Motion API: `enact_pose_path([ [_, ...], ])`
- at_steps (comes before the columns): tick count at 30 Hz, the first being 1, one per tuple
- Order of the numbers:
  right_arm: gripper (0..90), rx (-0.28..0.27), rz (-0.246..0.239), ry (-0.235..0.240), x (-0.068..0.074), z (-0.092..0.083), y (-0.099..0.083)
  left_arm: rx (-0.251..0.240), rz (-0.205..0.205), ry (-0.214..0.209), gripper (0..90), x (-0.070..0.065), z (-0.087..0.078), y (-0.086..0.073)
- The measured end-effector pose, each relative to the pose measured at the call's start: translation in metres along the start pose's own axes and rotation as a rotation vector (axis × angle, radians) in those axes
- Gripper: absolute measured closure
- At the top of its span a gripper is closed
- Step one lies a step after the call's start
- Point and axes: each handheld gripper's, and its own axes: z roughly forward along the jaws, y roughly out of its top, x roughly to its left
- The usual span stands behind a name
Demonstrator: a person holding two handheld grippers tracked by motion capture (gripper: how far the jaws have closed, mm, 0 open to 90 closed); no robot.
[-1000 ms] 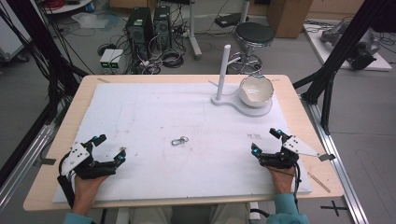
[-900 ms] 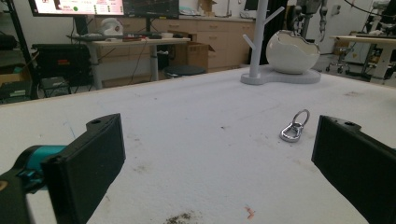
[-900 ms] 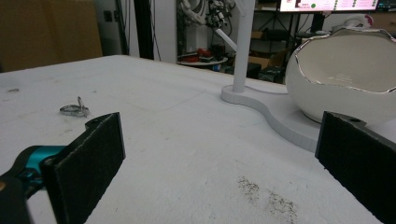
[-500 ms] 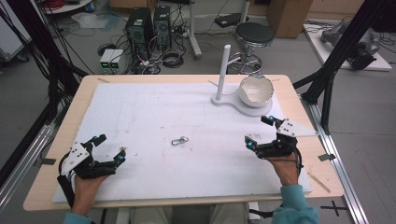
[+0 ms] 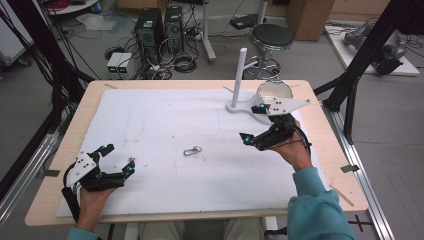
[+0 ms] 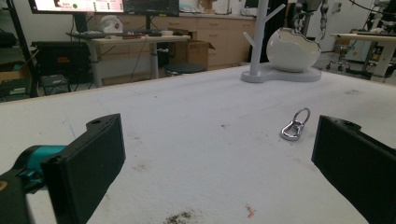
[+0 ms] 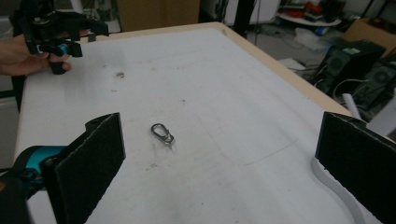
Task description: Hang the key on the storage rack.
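Observation:
A small metal carabiner clip point(image 5: 192, 150) lies flat near the middle of the white mat point(image 5: 165, 115). My right gripper point(image 5: 251, 123) hovers open to the right of it, jaws wide apart and pointing left, with nothing between them. The right gripper view looks down on the clip point(image 7: 162, 132) from a distance, framed between the jaws. My left gripper point(image 5: 118, 159) rests open at the mat's front left corner, empty. In the left gripper view the clip point(image 6: 295, 126) lies ahead, toward the right jaw.
A white stand with an upright post point(image 5: 240, 75) and a white bowl point(image 5: 274, 90) sits at the back right, just behind my right gripper. The wooden table edge point(image 5: 330, 150) runs around the mat. Computers, cables and a stool are on the floor beyond.
My right gripper has lifted from the front right corner and moved forward and left, closer to the stand and the clip. The left gripper and the clip have not moved.

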Motion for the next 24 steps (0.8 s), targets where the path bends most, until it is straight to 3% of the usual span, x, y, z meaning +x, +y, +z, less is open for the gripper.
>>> enact_pose_path([
  [4, 0.6, 0.053, -0.022, 0.057, -0.003, 0.015, 0.009, 0.002, 0.001, -0.001, 3.2, 0.0, 0.0, 0.0],
  [14, 0.6, 0.18, -0.075, 0.15, -0.003, 0.058, 0.024, 0.002, 0.003, -0.003, 3.2, 0.0, 0.0, 0.0],
  [24, 0.6, 0.278, -0.12, 0.22, 0.002, 0.097, 0.023, 0.002, 0.002, -0.004, 3.2, 0.0, 0.0, 0.0],
])
